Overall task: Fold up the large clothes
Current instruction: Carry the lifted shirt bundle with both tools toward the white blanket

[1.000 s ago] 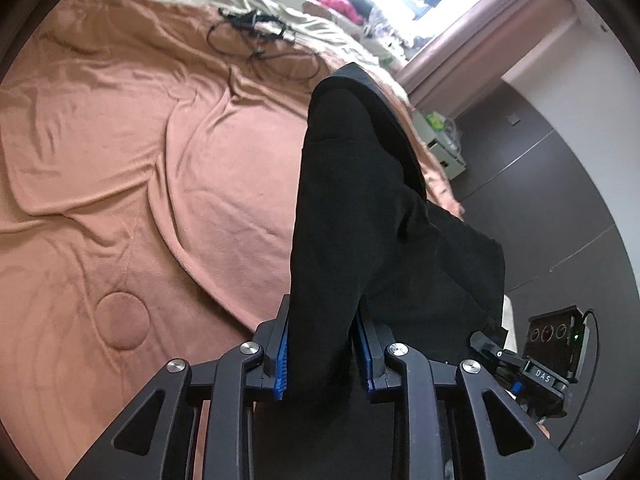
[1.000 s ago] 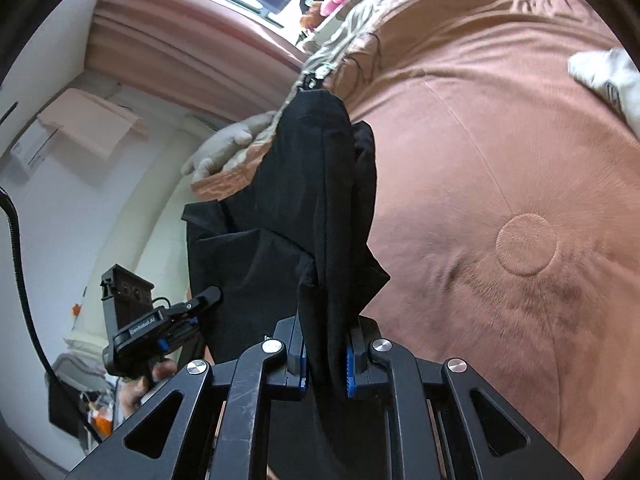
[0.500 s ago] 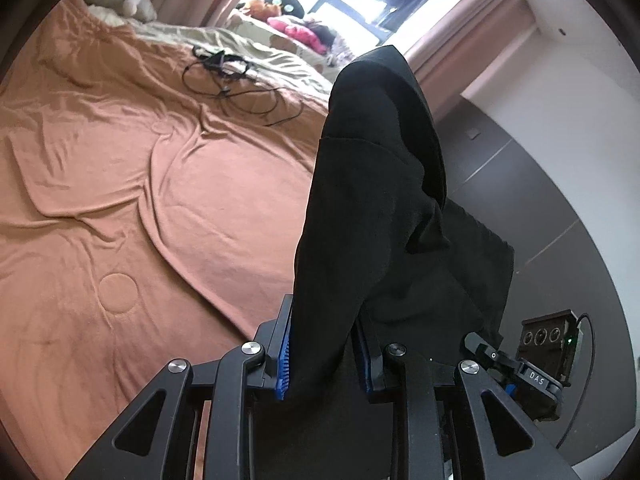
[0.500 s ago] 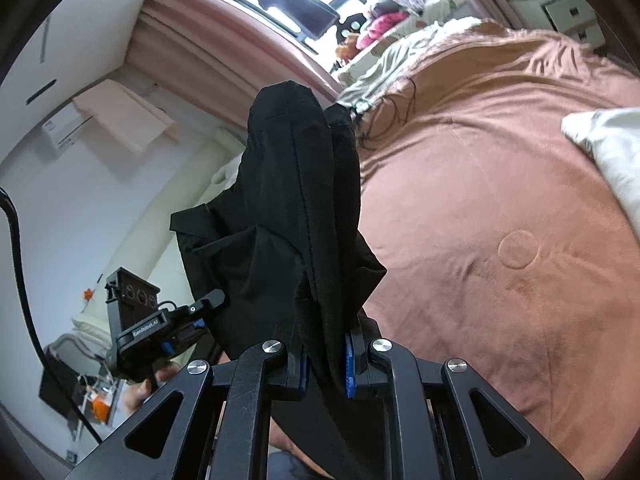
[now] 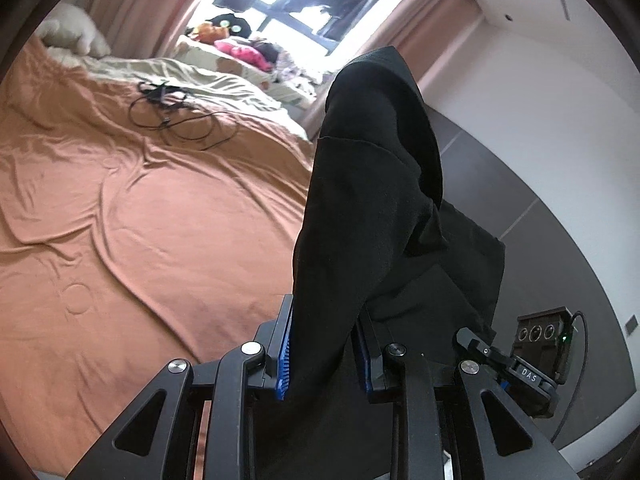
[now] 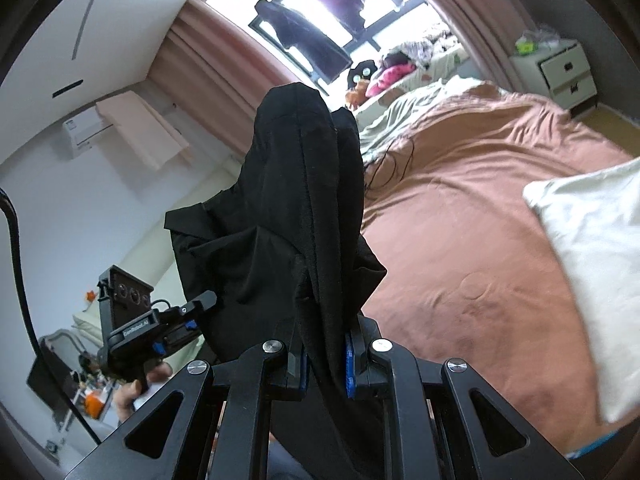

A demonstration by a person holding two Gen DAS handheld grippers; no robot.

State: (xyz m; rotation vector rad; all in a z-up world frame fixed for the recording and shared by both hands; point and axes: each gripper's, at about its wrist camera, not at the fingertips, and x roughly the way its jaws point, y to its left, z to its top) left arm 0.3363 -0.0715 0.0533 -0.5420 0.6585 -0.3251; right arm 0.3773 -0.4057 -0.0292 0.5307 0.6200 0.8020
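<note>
Left hand-held gripper (image 5: pixel 324 354) & right hand-held gripper (image 6: pixel 326 364) both clamped on black garment (image 5: pixel 372 200), held over bed (image 5: pixel 160 220). Step: lift/spread. Next: lay flat w/o bunching.

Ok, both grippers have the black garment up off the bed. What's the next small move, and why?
Probably draw the left gripper and right gripper apart. Each is shut on the black garment, which hangs bunched between them, so the cloth needs spreading before it goes on the brown bedspread.
</note>
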